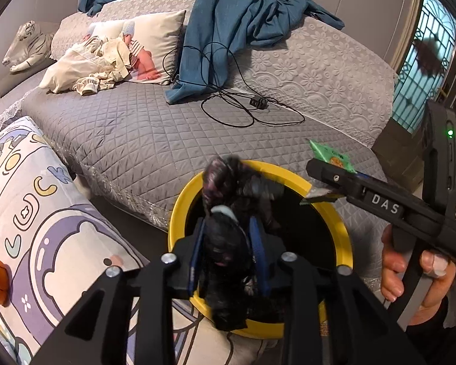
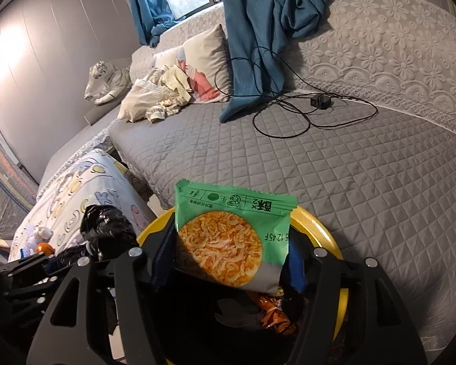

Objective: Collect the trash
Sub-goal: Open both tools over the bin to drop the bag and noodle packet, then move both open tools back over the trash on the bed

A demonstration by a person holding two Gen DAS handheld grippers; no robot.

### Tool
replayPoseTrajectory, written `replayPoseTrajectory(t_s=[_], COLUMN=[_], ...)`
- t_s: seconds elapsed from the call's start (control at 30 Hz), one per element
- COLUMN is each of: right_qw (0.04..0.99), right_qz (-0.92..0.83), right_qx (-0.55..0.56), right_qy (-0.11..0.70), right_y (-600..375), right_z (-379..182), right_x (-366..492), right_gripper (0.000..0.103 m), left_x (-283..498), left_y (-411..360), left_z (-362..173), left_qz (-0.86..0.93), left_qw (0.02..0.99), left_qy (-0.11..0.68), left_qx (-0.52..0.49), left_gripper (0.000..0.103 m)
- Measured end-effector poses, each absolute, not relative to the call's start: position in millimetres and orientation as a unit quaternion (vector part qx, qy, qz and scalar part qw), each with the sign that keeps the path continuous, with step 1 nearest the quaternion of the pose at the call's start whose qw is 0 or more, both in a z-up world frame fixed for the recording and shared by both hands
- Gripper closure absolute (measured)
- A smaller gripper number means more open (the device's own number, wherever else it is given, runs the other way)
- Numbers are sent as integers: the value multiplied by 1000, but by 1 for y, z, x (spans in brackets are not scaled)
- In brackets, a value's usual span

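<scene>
While the left hand-held gripper [image 1: 228, 243] hangs over the yellow-rimmed bin [image 1: 182, 210] with a crumpled black bag [image 1: 225, 243] between its loosened blue pads, the right hand-held gripper [image 2: 228, 258] beside it grasps a green snack packet [image 2: 232, 234] above the same bin.

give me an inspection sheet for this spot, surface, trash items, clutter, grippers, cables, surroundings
Surface: grey quilted sofa.
Job's things: yellow-rimmed bin; black plastic bag; green snack packet, both over the bin.
Clutter: cream clothes, printed cushion, toy tiger.
Grippers: left gripper around the bag; right gripper around the packet; grip unclear.
Cables: black cord with adapter on the seat.
Surroundings: blue curtain, window behind.
</scene>
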State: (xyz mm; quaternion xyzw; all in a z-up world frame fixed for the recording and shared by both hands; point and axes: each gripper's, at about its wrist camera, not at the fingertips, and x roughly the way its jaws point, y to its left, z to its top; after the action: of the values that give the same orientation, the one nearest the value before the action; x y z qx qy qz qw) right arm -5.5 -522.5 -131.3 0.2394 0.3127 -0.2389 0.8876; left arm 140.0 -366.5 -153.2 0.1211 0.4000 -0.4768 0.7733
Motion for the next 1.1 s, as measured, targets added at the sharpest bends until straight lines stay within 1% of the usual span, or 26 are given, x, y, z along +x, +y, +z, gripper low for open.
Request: replayPoseTrajectory(t_s=[0.07,0.13,0.27,0.3,0.4,0.73,0.83,1.03,1.1], right_qw=[885,883,880,880,880,885,892,902,906], right_qz=[-243,-246,-250,-249,-251,-241,-230,-208,-198], right_qx=[245,248,254,255,255,243,233,216,209], right_qy=[314,314,313,313,314,314,312,312,311], right_y=[-525,-528,-531,-532,-533,-521,-509,-487,-478], right_z=[-134,-135,-136,-136,-135,-126,-117,-103,-98], right_x=[-5,-6,-8,-9,-10,-3,6,23,30], right_gripper=[43,42,40,38,37,37,37,36,33], left_x=[141,143,144,145,149,164,170,187,192], left_y=[-366,-365,-361,-360,-357,-326,-310,-268,-250], left_z=[-153,-152,-151,-151,-150,-135,-127,-112,-106], left_qz=[-476,-475,-472,-471,-469,-454,-440,-411,-401], left_qw=[774,776,778,779,780,797,809,832,840], left_qy=[401,401,400,401,402,391,382,368,361], left_qx=[117,113,107,105,99,79,75,63,58], left_gripper=[64,59,54,53,53,52,48,47,41])
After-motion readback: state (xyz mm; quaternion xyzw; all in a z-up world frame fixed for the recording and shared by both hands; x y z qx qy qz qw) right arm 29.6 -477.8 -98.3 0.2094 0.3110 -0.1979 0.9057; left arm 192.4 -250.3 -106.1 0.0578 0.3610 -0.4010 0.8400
